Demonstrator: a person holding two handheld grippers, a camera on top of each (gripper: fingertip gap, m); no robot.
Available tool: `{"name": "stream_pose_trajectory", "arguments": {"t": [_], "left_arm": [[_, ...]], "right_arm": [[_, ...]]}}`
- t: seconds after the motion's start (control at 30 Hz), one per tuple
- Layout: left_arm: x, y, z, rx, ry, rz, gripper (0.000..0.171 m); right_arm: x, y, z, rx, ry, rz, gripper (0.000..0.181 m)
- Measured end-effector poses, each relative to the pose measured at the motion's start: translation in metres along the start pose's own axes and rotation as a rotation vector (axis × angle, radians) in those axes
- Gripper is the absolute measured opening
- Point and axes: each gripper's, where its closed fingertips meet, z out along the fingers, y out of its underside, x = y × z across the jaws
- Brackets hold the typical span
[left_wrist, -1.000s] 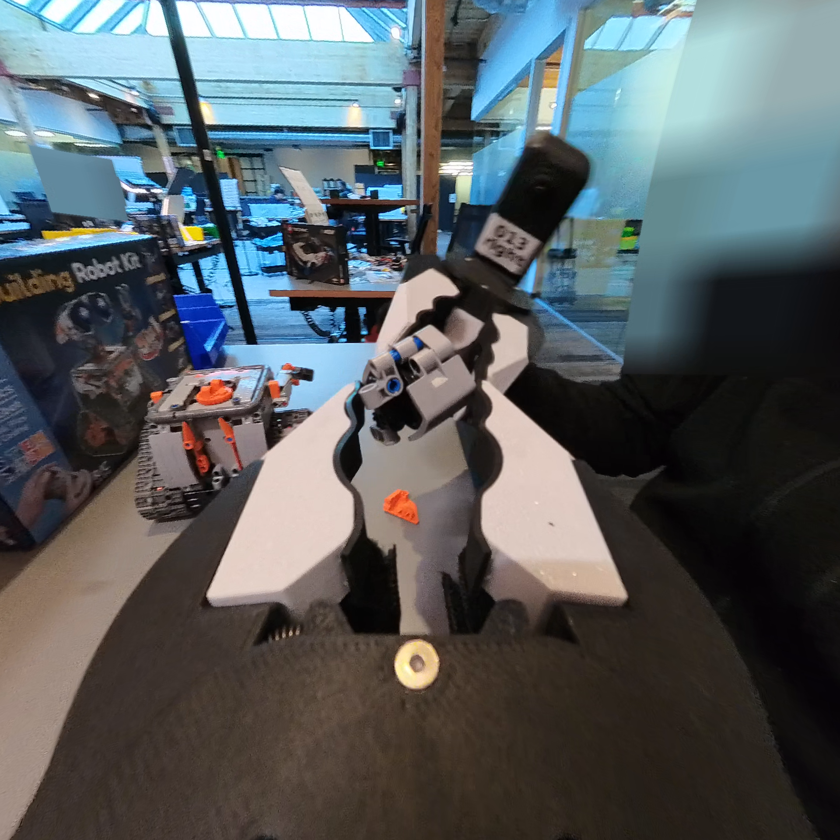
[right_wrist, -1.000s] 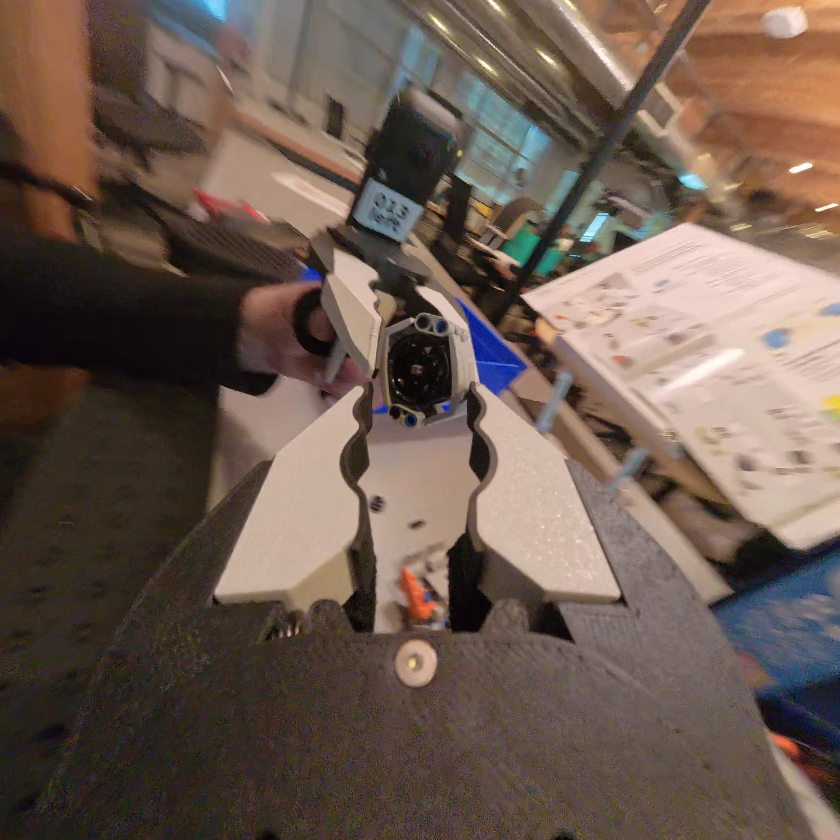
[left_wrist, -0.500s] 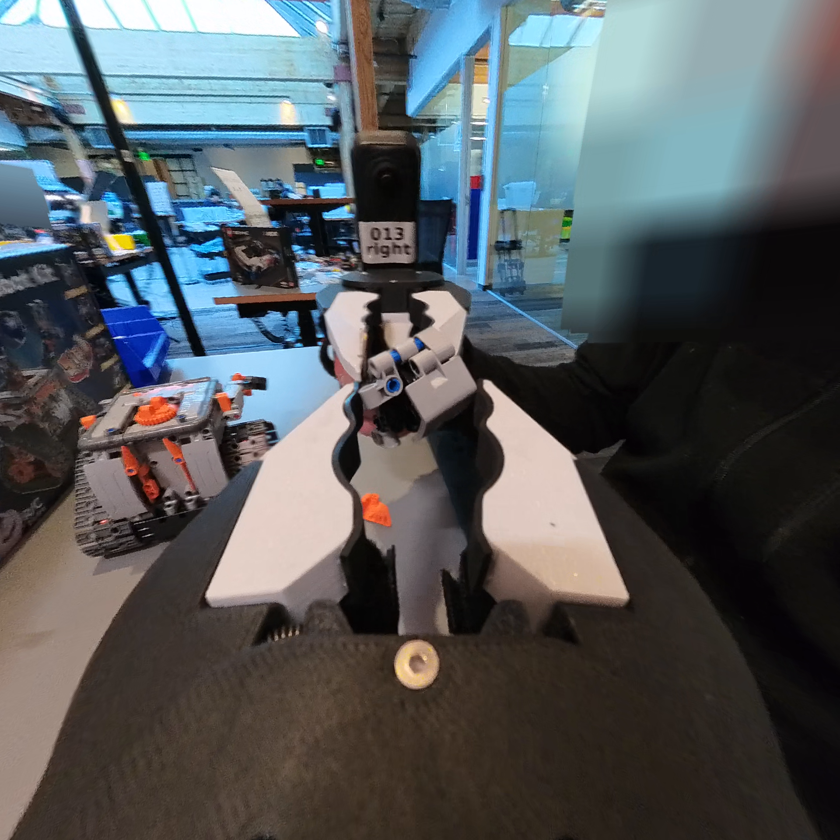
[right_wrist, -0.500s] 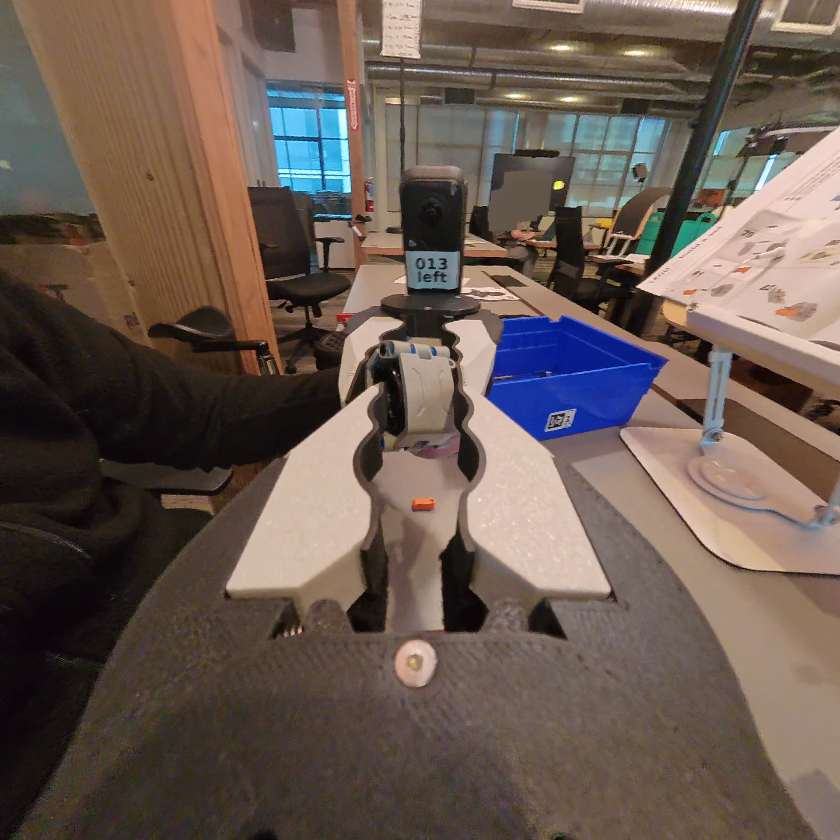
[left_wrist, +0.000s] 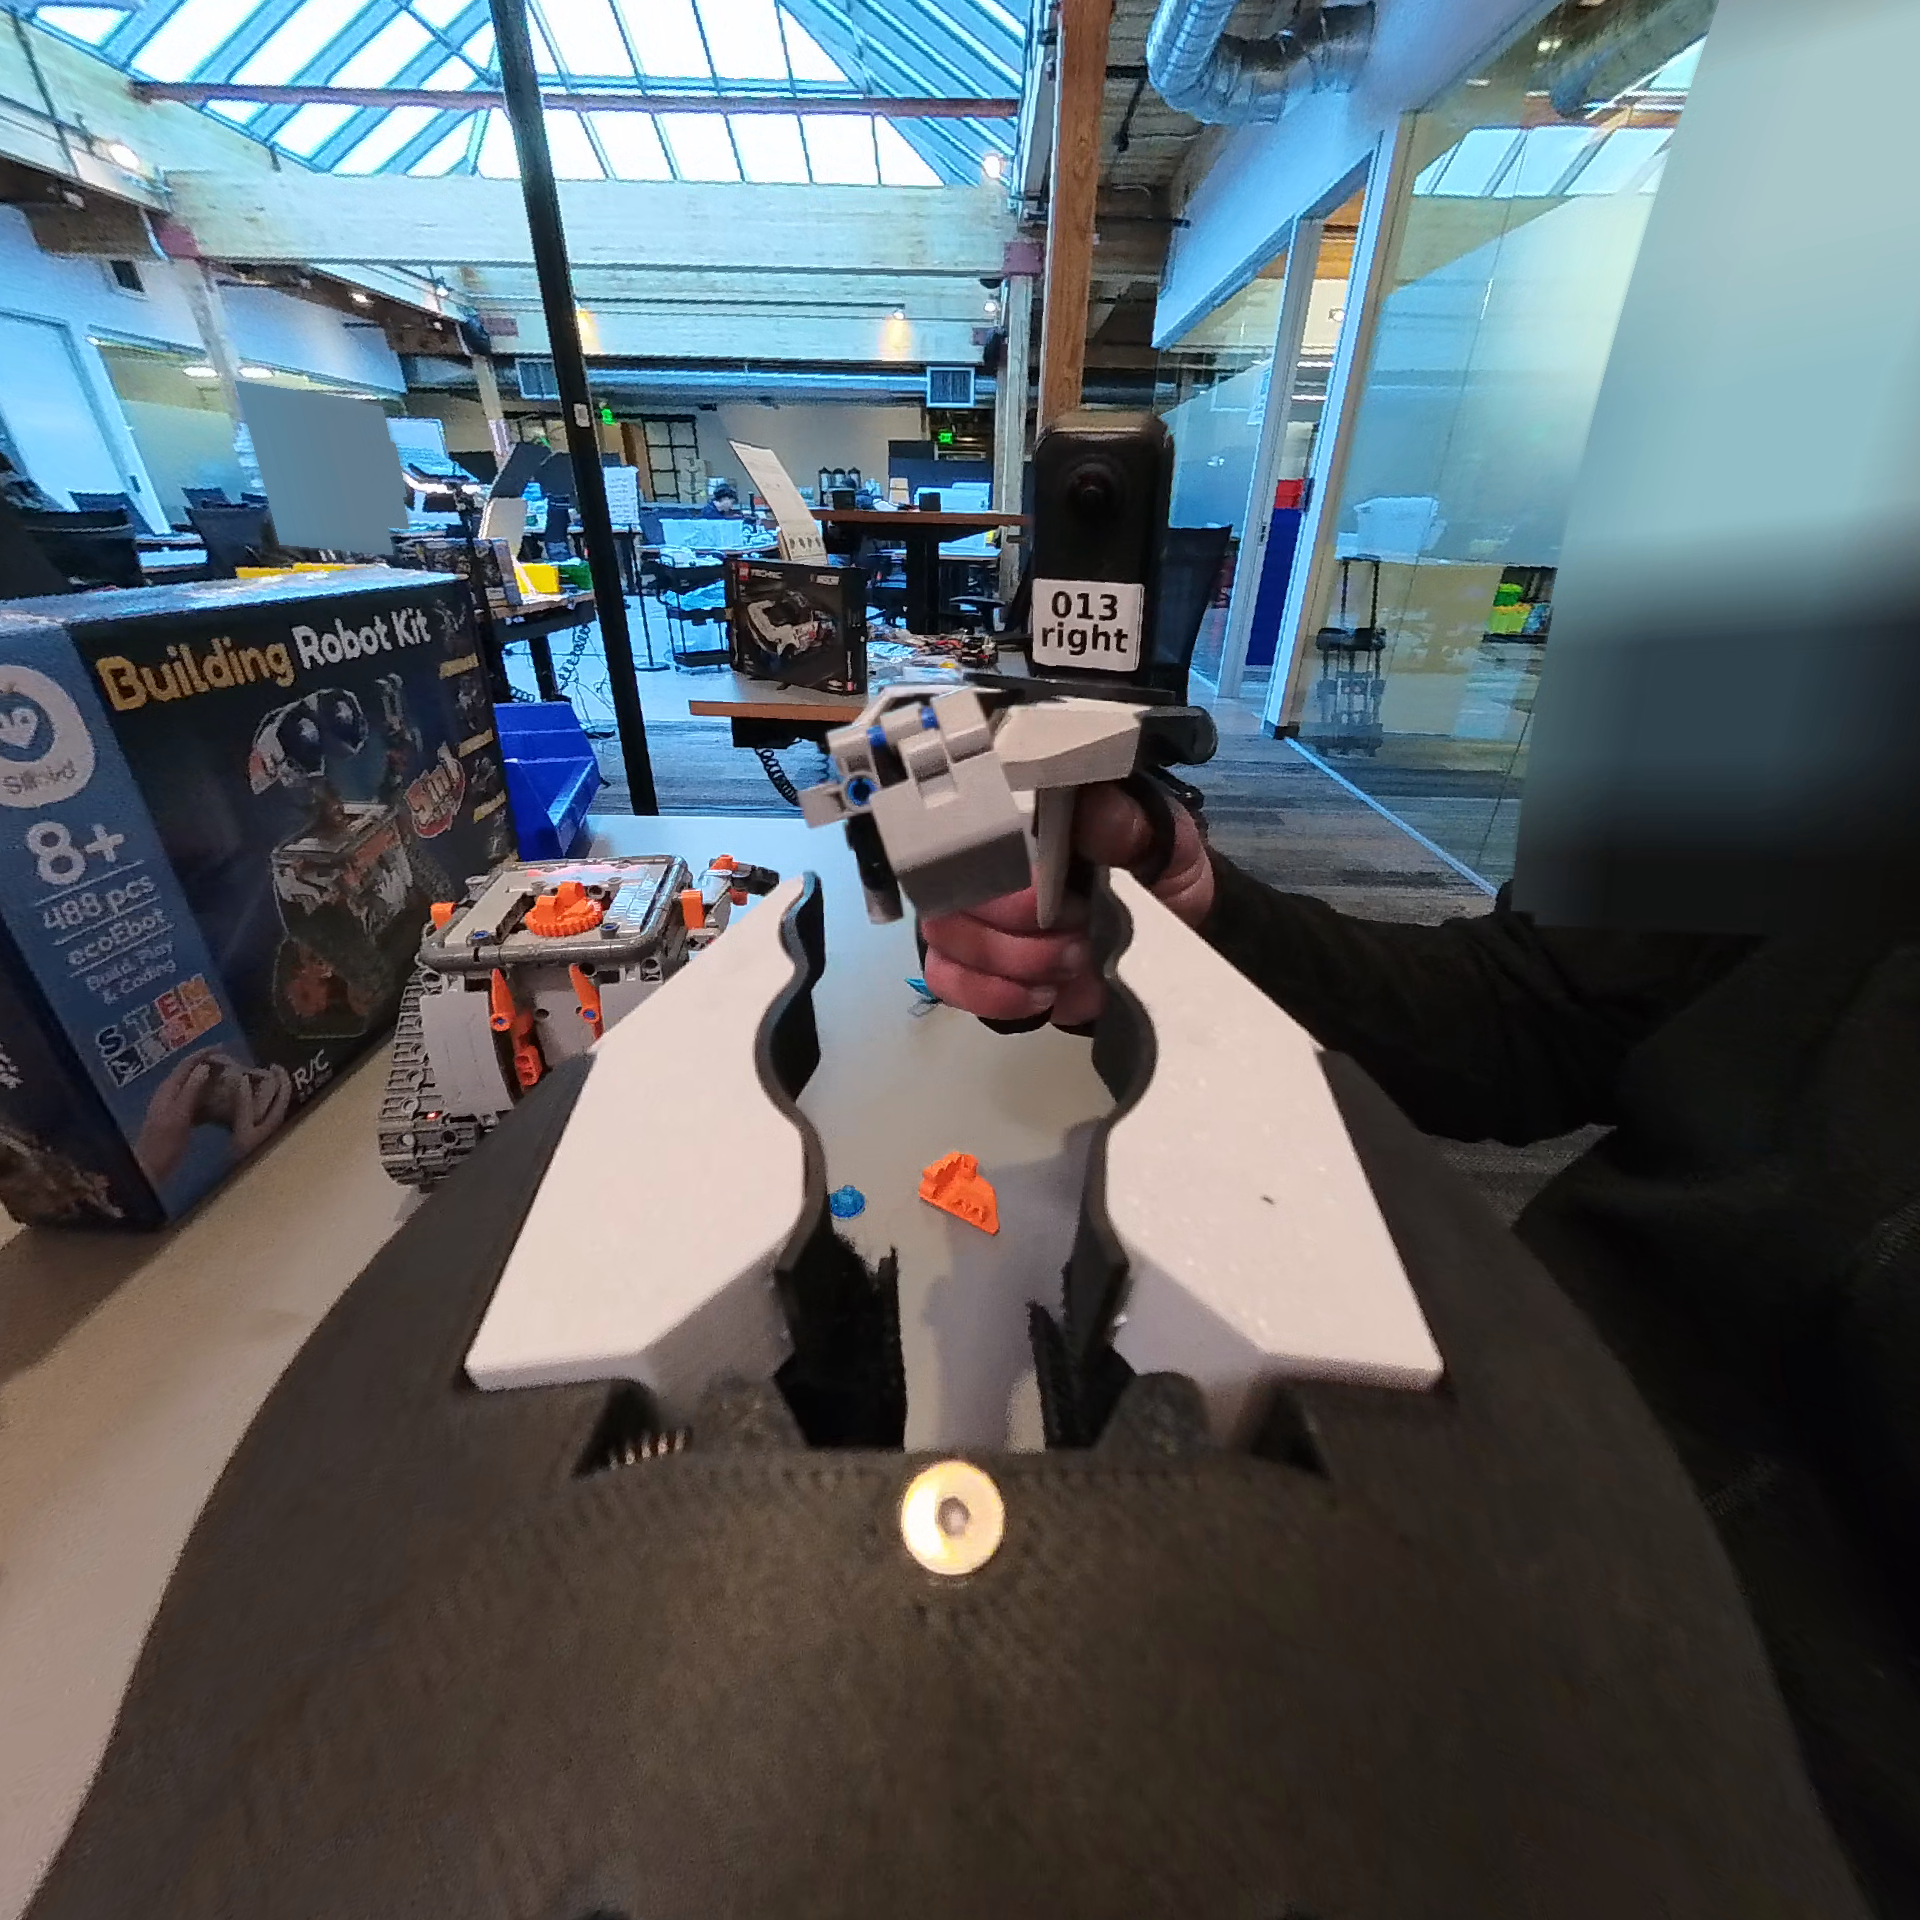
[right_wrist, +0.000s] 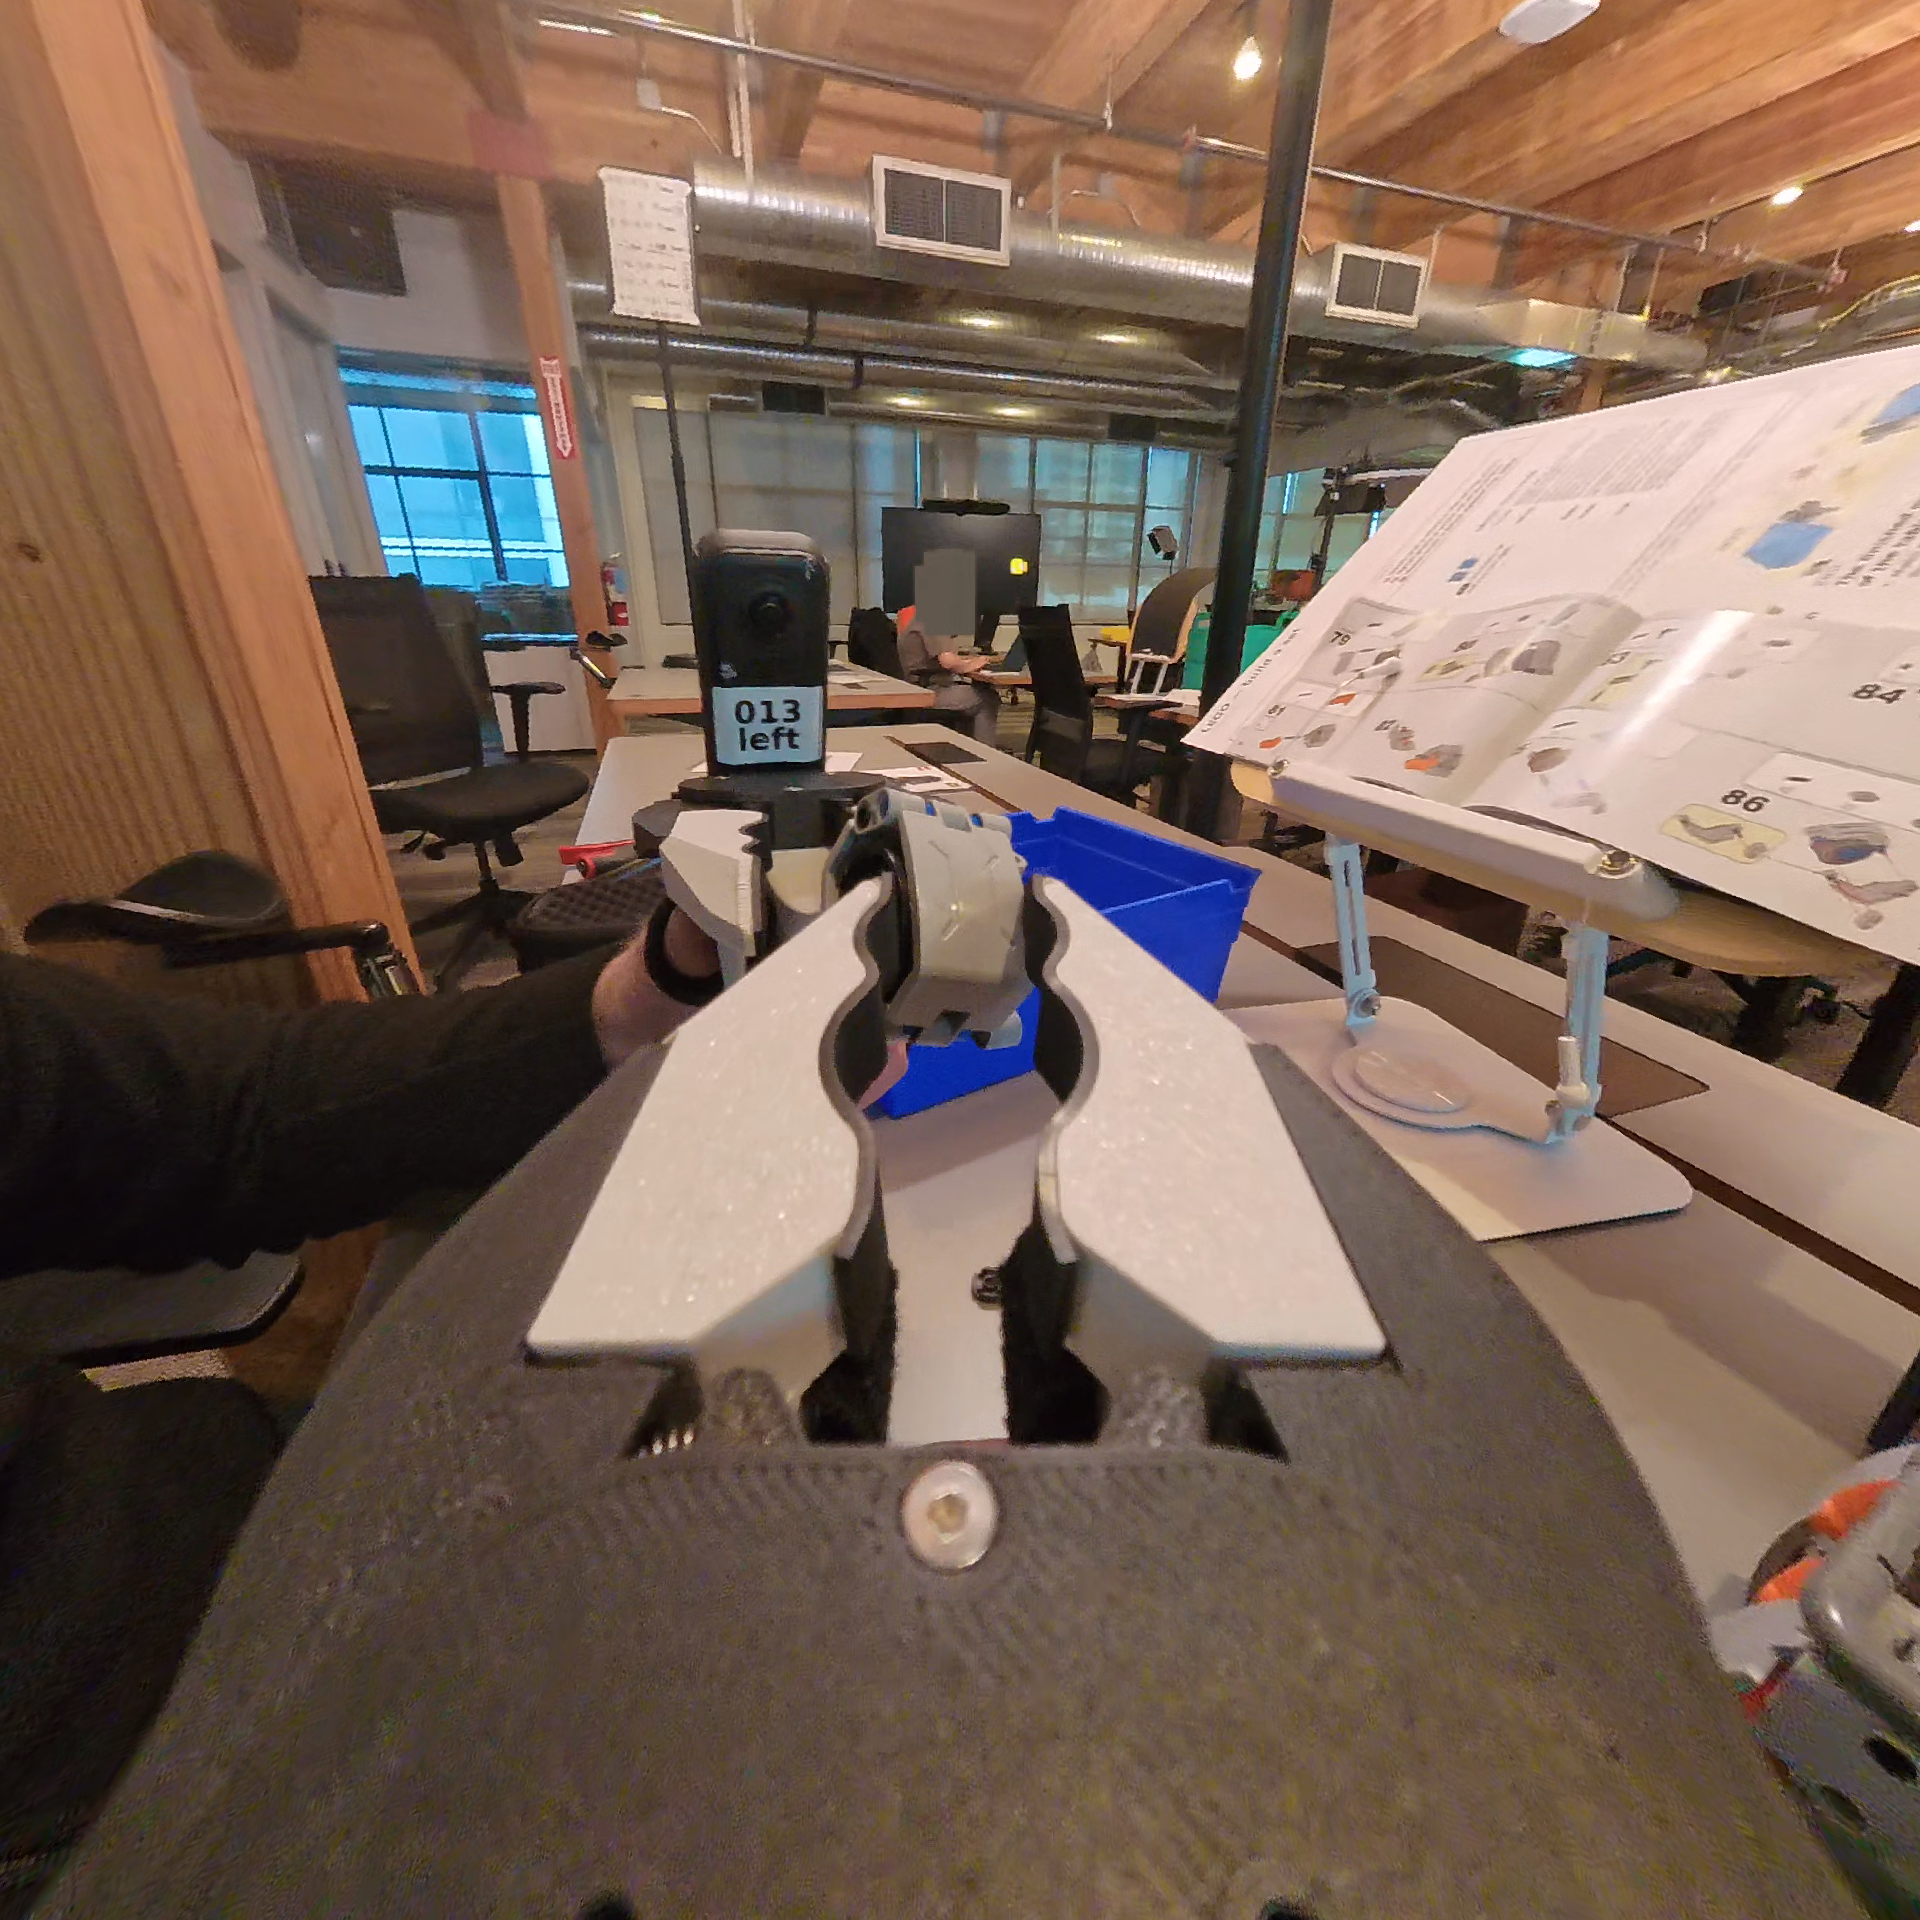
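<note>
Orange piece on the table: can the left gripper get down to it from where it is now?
Probably yes. The left gripper is open and empty, and the orange piece lies on bare table between its fingers. The right gripper, shut on the grey assembly, sits higher and farther off.

I log bg only | kit box (left_wrist: 208, 862) upright, table (left_wrist: 135, 1382) left | tracked grey/orange model (left_wrist: 540, 987) just beside it | orange bit (left_wrist: 961, 1192) + sm. blue stud (left_wrist: 847, 1203) loose on top, near each other | blue bin (right_wrist: 1132, 914) | open manual (right_wrist: 1621, 644) tilted on white stand (right_wrist: 1475, 1132)
</note>
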Motion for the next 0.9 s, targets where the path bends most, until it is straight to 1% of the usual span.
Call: {"name": "stream_pose_trajectory", "arguments": {"t": [0.07, 0.13, 0.17, 0.2, 0.23, 0.3, 0.37, 0.47, 0.63, 0.77, 0.87, 0.9], "left_arm": [[-0.0019, 0.0019, 0.0025, -0.008, -0.022, -0.001, 0.05], [-0.002, 0.0033, 0.0048, -0.011, -0.027, -0.014, 0.049], [-0.0037, 0.0043, 0.0055, -0.013, -0.038, -0.023, 0.047], [-0.0039, 0.0057, 0.0063, -0.017, -0.037, -0.03, 0.036], [-0.0044, 0.0066, 0.0065, -0.018, -0.039, -0.033, 0.031], [-0.0048, 0.0045, 0.0055, 0.0, -0.042, -0.034, 0.031], [-0.0044, 0.0056, 0.0052, -0.007, -0.044, -0.02, 0.03], [-0.003, 0.0061, 0.0047, -0.034, -0.071, 0.055, 0.03], [-0.0047, 0.0108, 0.0067, -0.095, -0.146, 0.186, 0.03], [-0.0061, 0.0081, 0.0071, -0.125, -0.224, 0.3, 0.029], [-0.0063, 0.0081, 0.0068, -0.129, -0.225, 0.309, 0.029], [-0.0072, 0.0083, 0.0068, -0.133, -0.231, 0.317, 0.029]], "right_arm": [[-0.0005, 0.003, 0.0022, -0.014, 0.012, -0.025, 0.02], [-0.002, 0.005, 0.0051, -0.03, 0.041, -0.09, 0.02], [-0.0034, 0.0049, 0.0062, -0.033, 0.055, -0.127, 0.02], [-0.0049, 0.0049, 0.0073, -0.036, 0.067, -0.161, 0.02], [-0.0056, 0.0044, 0.0079, -0.035, 0.08, -0.189, 0.02], [-0.0058, 0.0035, 0.0083, -0.033, 0.095, -0.212, 0.02], [-0.0062, 0.0042, 0.0085, -0.035, 0.083, -0.189, 0.02], [-0.0077, 0.0045, 0.0089, -0.031, 0.056, -0.133, 0.021], [-0.007, 0.0056, 0.0101, -0.032, 0.05, -0.049, 0.022], [-0.0071, 0.0027, 0.0099, -0.008, 0.045, 0.014, 0.022], [-0.0075, 0.0028, 0.0099, -0.032, 0.066, -0.05, 0.022], [-0.0066, 0.0034, 0.0098, -0.032, 0.066, -0.047, 0.023]]}}
